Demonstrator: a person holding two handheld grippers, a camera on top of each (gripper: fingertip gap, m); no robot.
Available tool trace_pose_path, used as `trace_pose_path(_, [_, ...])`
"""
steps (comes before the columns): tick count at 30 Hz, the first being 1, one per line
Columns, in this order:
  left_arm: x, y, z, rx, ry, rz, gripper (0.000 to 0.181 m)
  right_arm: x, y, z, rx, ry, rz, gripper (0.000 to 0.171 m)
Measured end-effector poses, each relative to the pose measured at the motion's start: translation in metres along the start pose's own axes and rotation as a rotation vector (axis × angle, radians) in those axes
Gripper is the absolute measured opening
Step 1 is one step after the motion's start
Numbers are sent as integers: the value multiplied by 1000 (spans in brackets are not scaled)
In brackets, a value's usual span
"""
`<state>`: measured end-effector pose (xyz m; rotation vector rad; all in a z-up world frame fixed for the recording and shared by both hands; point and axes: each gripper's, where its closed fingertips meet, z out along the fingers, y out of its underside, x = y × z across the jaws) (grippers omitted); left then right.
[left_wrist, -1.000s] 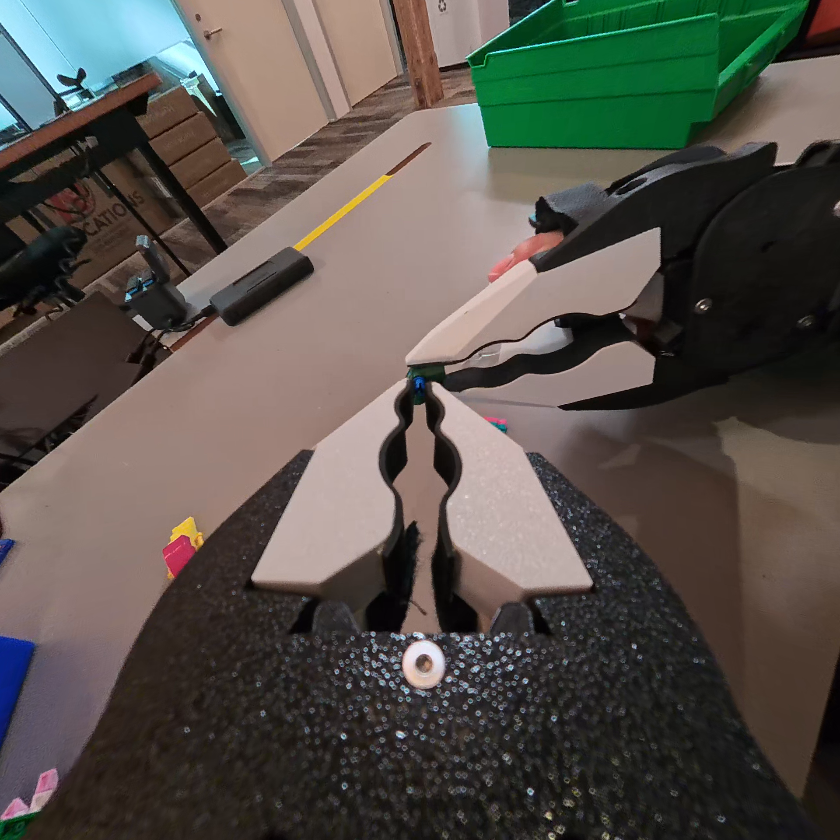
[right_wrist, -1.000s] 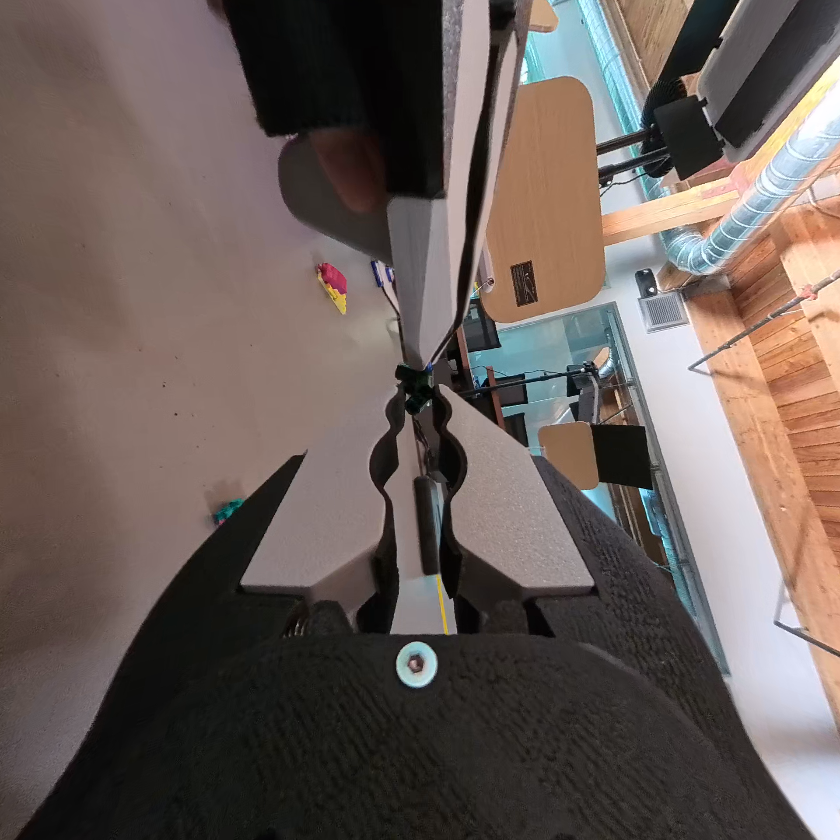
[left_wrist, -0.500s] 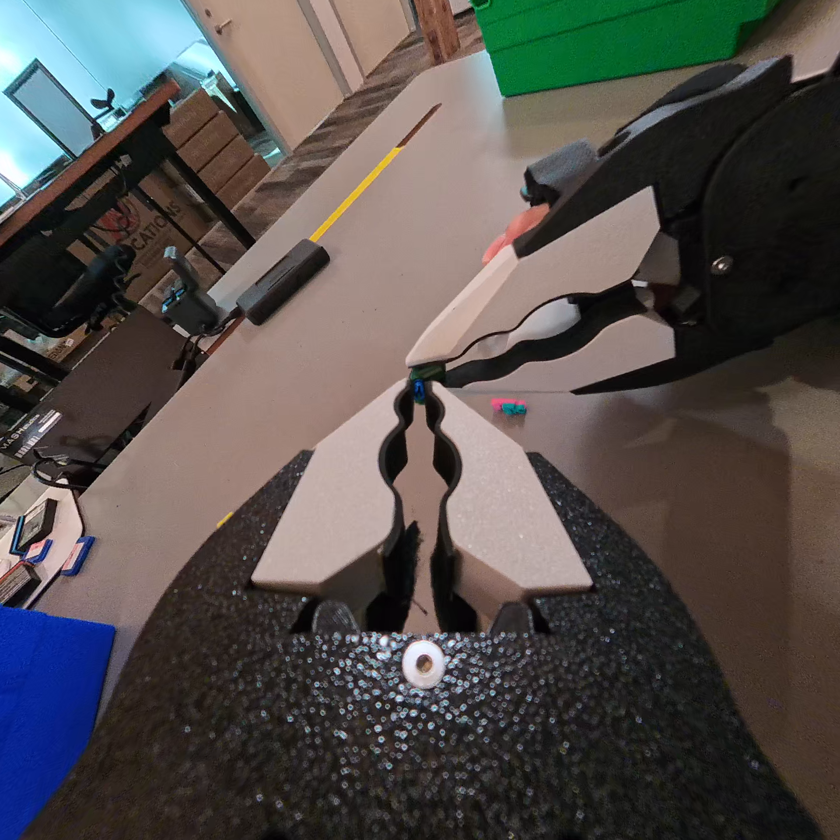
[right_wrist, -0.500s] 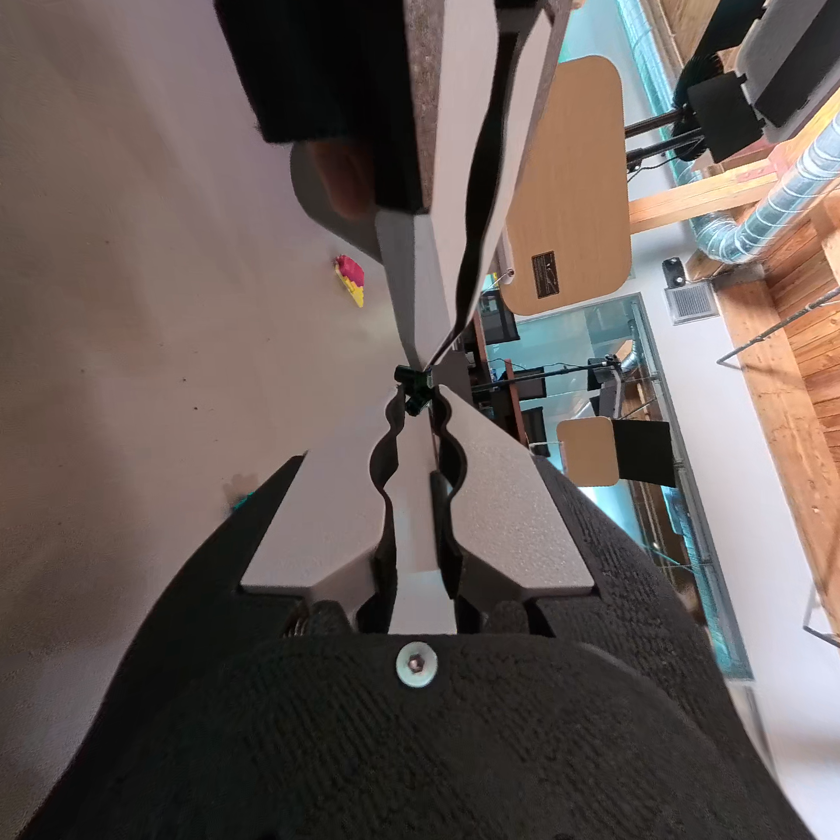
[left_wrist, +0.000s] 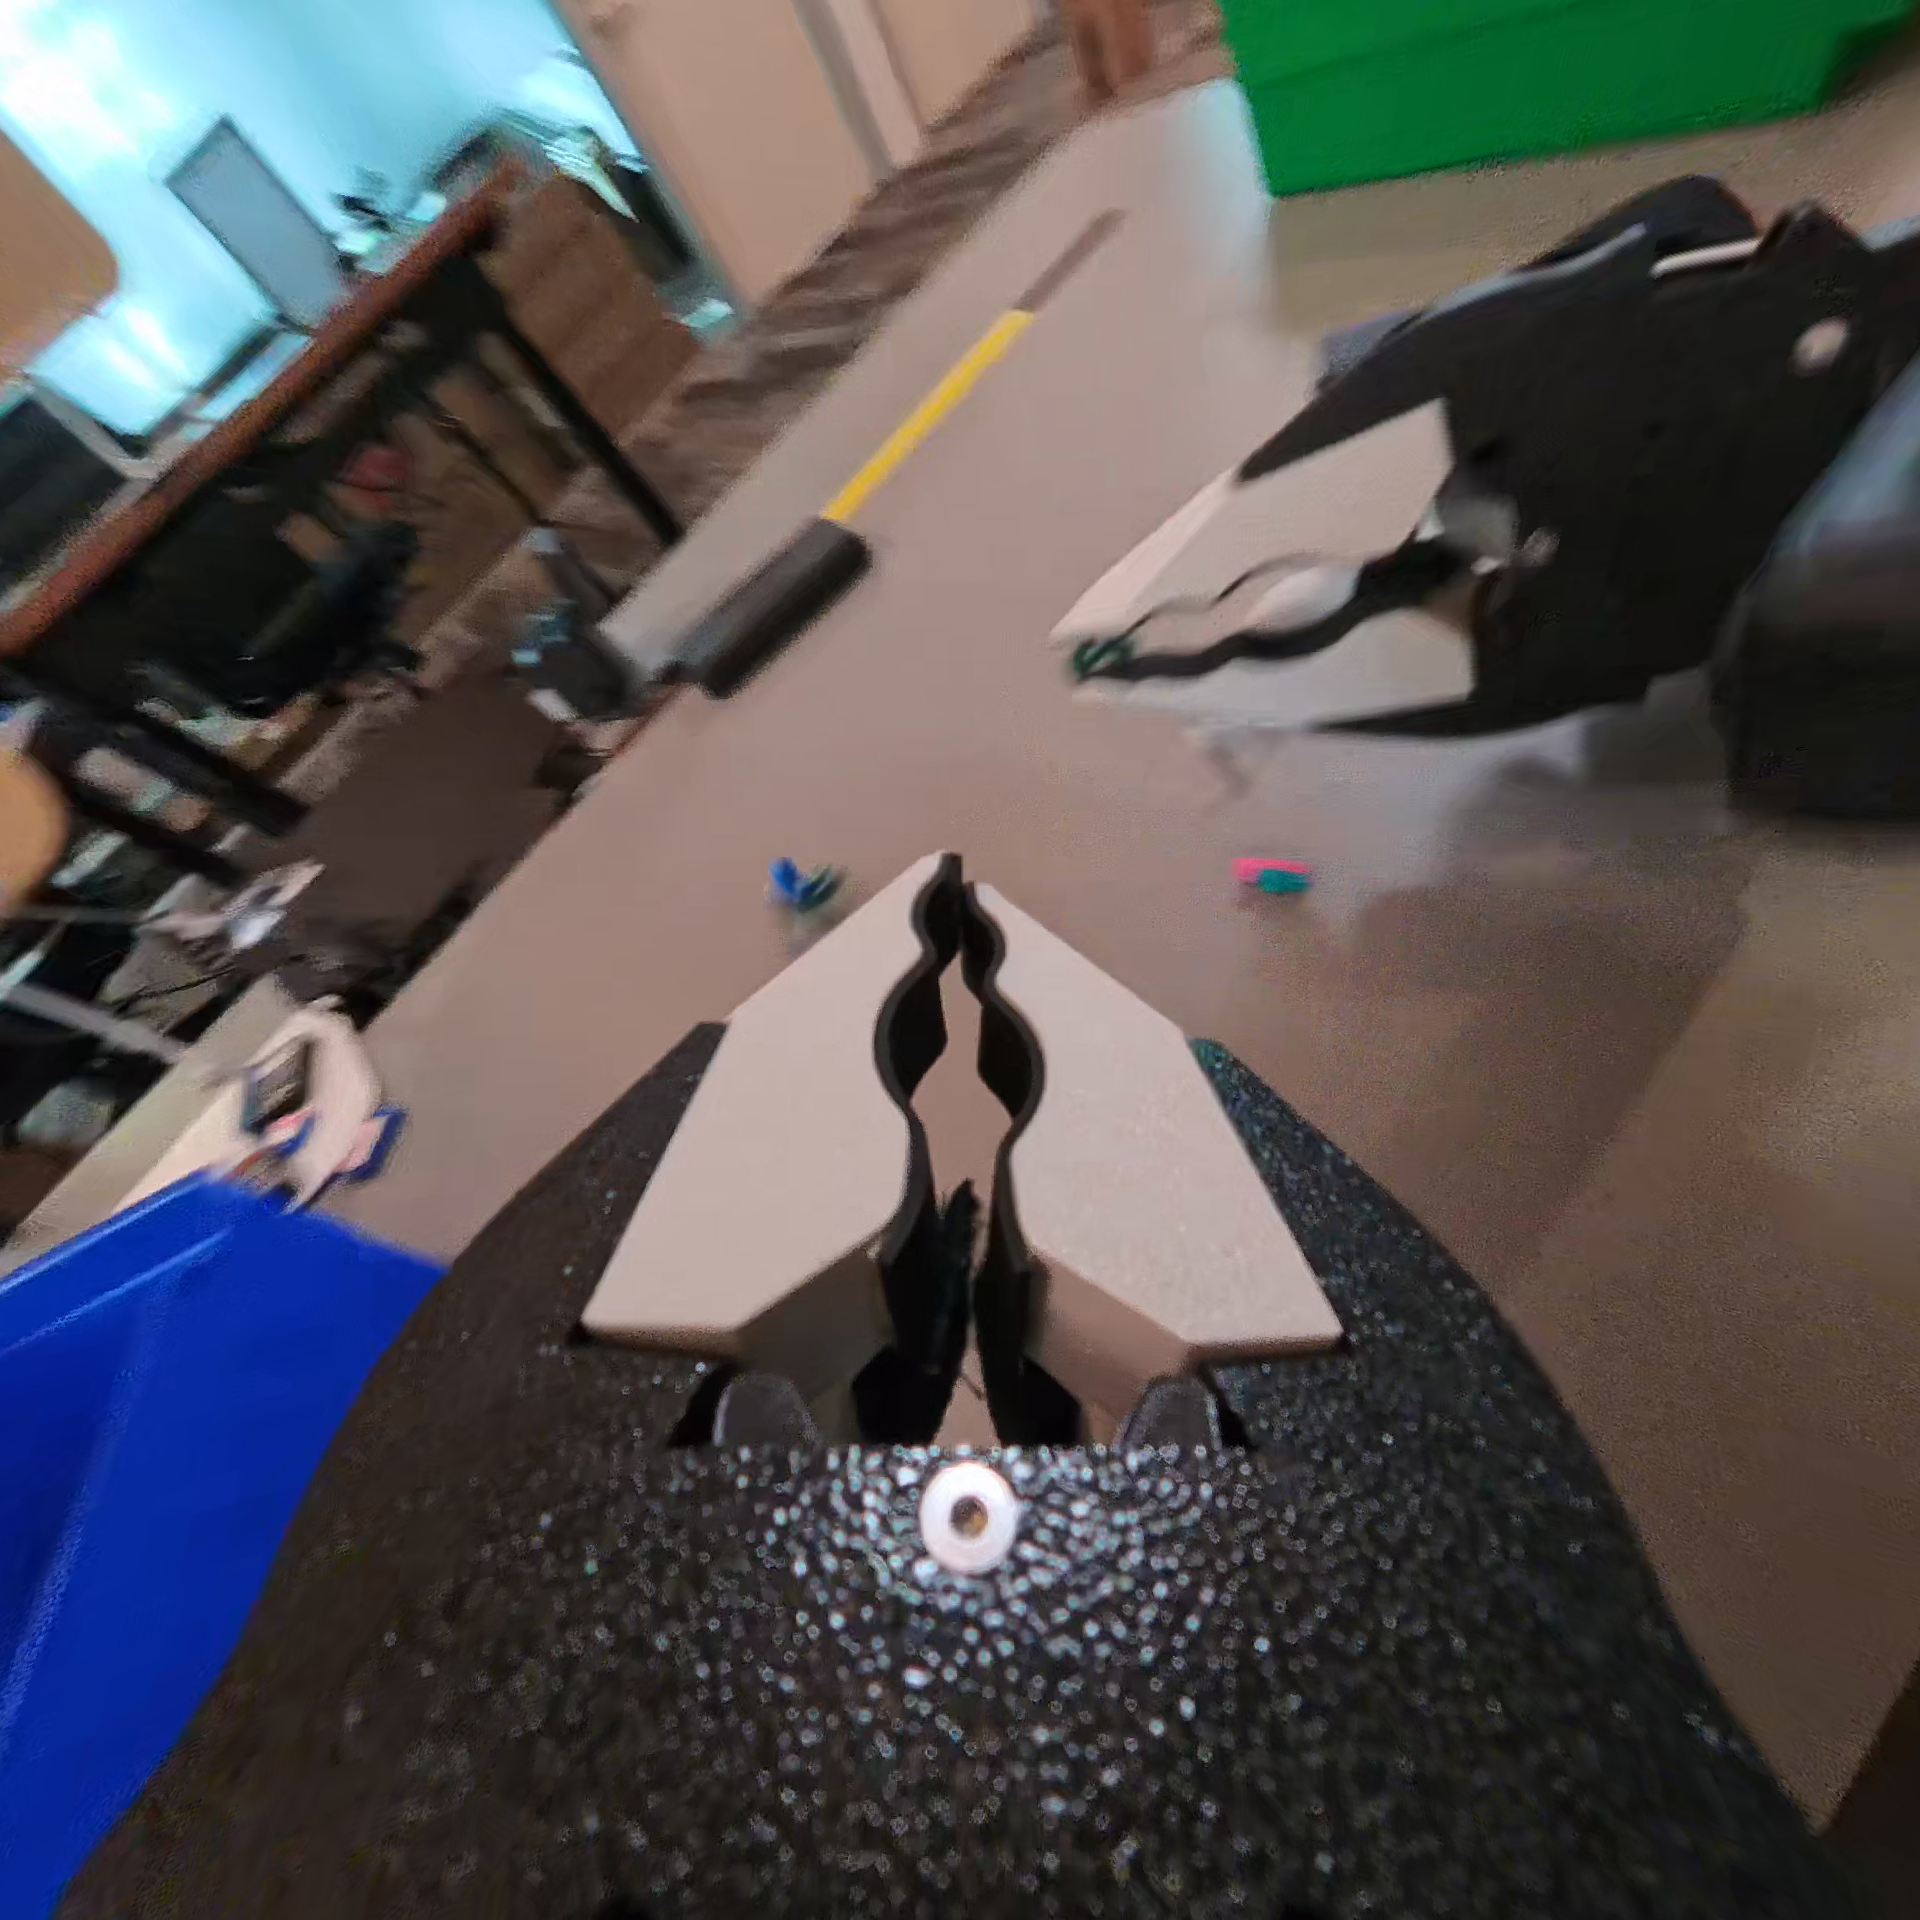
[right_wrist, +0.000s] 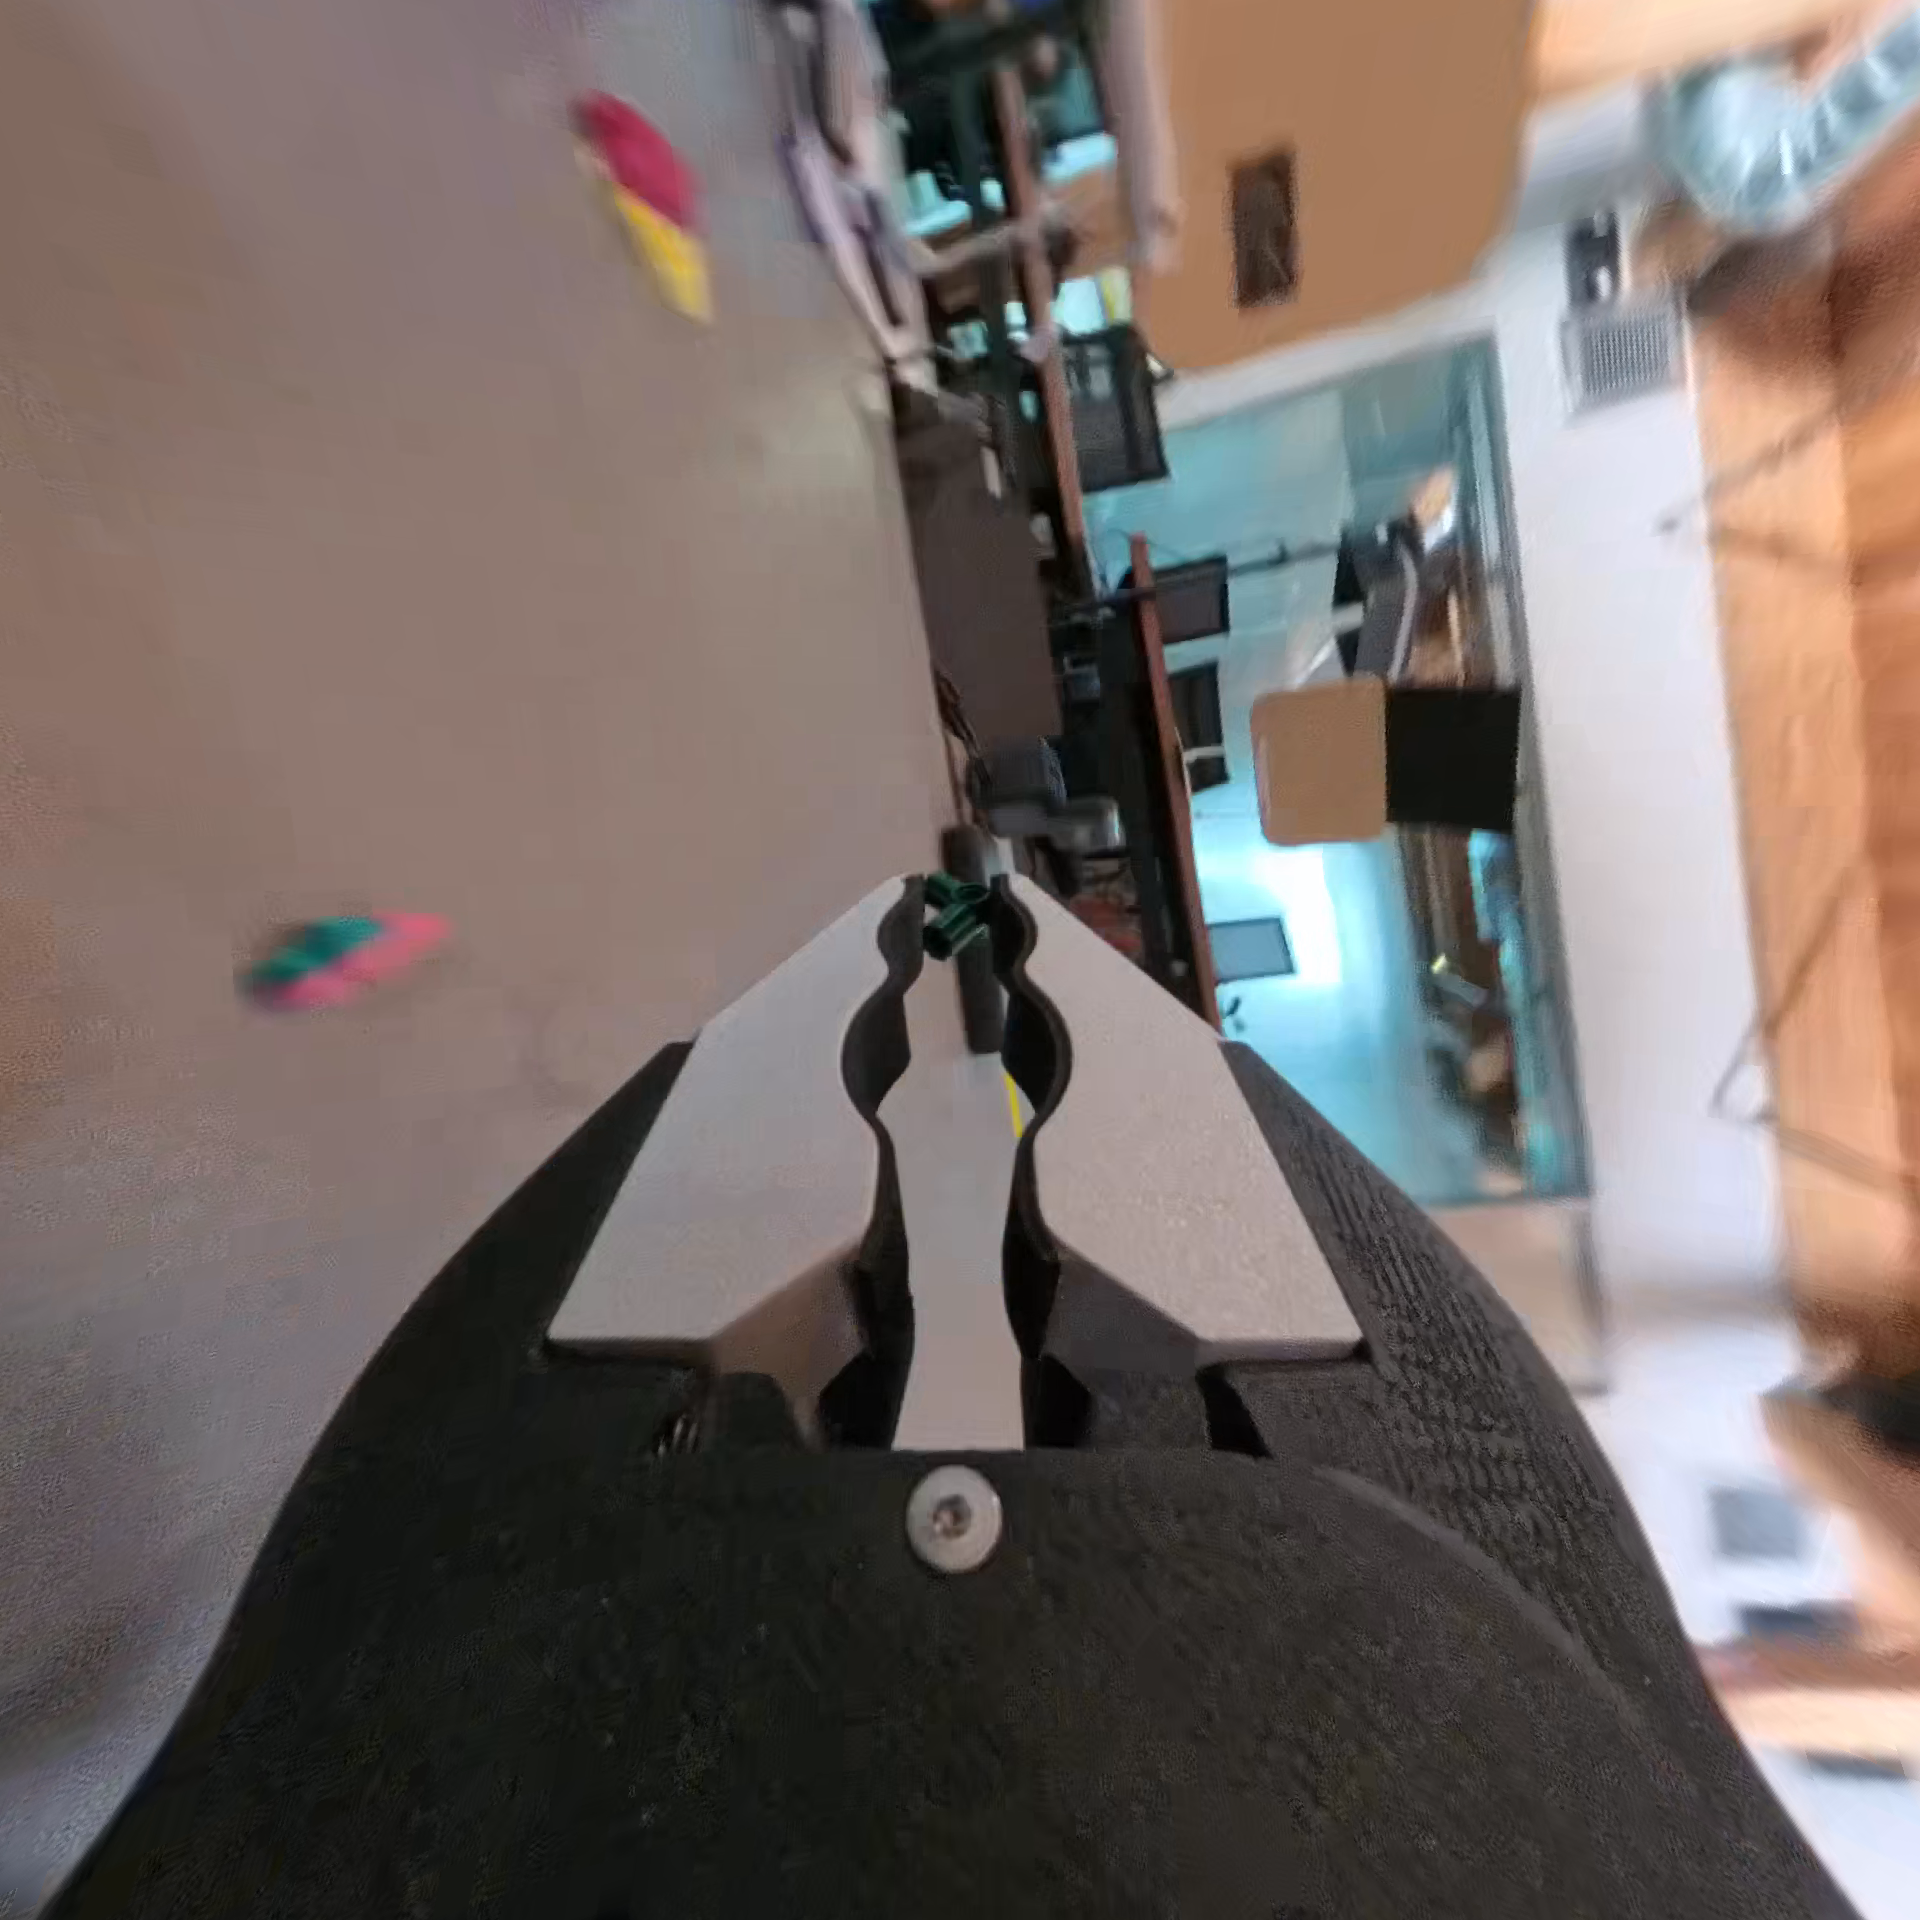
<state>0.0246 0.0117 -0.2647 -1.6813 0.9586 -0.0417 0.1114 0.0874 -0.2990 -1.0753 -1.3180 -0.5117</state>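
My right gripper (right_wrist: 956, 896) is shut on a small dark green piece (right_wrist: 954, 923) at its fingertips. It also shows in the left wrist view (left_wrist: 1081, 652), off to the right above the grey table (left_wrist: 1143, 810), with the green piece (left_wrist: 1096, 655) at its tips. My left gripper (left_wrist: 951, 873) is shut with nothing between its tips. A small blue piece (left_wrist: 800, 885) lies on the table just left of the left fingertips. The view is blurred by motion.
A pink and teal piece (left_wrist: 1273, 875) lies on the table between the grippers, and also shows in the right wrist view (right_wrist: 343, 951). A magenta and yellow piece (right_wrist: 649, 197) lies farther off. A blue bin (left_wrist: 156, 1403), a green bin (left_wrist: 1507, 83) and a black bar-shaped device (left_wrist: 779, 608) stand around.
The two grippers, tip to tip on one green and blue piece before, have pulled apart. The green piece stays in the right gripper; the blue piece now lies on the table.
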Motion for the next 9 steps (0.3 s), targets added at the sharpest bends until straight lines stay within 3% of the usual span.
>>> trace_pose_path(1, [-21,-4,-16,33,-34,-56,0,19,2,-5,36,26,149,10])
trace_pose_path(3, [-62,-8,-46,100,-112,-174,0,34,-4,-13,100,36,316,10])
trace_pose_path(6, [-123,17,-72,57,-269,-263,0,29,-15,-13,136,22,292,11])
trace_pose_path(9, [-150,51,-72,-50,-235,-331,0,17,-11,-7,123,-31,279,11])
